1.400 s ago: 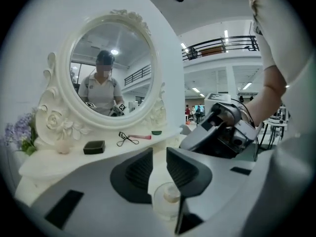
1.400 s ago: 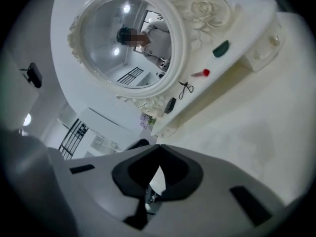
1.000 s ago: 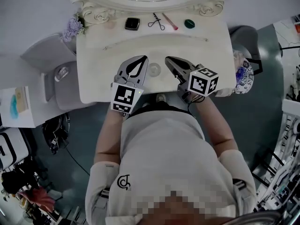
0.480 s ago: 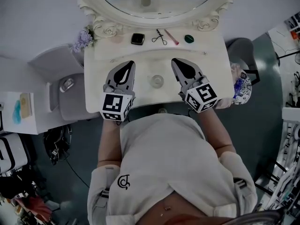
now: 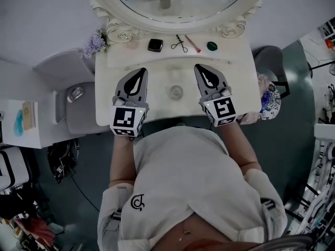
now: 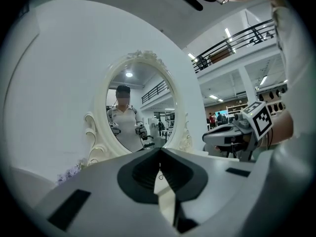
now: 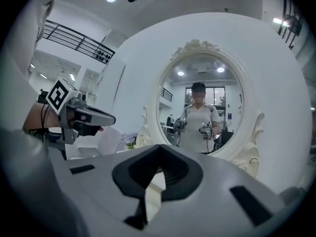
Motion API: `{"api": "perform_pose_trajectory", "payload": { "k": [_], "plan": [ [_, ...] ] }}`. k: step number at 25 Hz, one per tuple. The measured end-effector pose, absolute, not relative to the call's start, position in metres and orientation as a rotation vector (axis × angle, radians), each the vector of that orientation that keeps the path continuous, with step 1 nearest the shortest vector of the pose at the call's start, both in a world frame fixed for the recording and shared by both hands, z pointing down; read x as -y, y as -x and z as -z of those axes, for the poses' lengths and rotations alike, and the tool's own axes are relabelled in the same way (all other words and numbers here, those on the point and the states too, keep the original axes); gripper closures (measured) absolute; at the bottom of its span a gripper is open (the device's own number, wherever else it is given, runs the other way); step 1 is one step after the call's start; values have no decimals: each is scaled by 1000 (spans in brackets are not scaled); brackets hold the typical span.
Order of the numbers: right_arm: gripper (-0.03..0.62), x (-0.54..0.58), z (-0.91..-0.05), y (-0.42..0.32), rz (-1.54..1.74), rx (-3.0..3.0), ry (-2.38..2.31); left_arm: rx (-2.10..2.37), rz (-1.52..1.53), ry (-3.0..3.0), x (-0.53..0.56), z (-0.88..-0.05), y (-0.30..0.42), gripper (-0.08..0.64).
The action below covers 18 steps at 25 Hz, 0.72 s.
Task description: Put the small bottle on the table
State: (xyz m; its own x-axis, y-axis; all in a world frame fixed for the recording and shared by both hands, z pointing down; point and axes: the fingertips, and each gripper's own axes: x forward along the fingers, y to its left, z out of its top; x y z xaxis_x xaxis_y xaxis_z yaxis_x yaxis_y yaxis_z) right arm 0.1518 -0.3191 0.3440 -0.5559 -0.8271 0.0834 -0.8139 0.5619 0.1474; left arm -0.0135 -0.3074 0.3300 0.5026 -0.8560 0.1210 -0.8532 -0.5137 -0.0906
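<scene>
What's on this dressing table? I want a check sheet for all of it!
Surface: white dressing table, seen from above.
Job's things: small bottle, looks clear, stands on the table between the grippers; neither touches it.
Clutter: black compact, scissors-like tool, pink stick and green round thing in a row at the back.
Grippers: left gripper and right gripper are both shut, with nothing between the fingers.
Cables: nothing seen on the table; a thin dark cable on the floor.
Surroundings: oval mirror, purple flowers, grey chair.
</scene>
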Motion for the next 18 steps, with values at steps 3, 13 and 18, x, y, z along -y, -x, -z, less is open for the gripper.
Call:
{"api": "perform_pose_trajectory", "payload": {
  "k": [3, 13, 18],
  "plan": [
    [586, 319, -344, -149, 88, 2674, -1390, -1523, 235, 2712, 307, -329, 12, 548],
    [588, 316, -342, -152, 60, 2691, -1395, -1516, 261, 2710, 307, -331, 13, 548],
    [588, 313, -342, -150, 58, 2701, -1395, -1495, 246, 2744, 306, -332, 10, 548]
  ]
}}
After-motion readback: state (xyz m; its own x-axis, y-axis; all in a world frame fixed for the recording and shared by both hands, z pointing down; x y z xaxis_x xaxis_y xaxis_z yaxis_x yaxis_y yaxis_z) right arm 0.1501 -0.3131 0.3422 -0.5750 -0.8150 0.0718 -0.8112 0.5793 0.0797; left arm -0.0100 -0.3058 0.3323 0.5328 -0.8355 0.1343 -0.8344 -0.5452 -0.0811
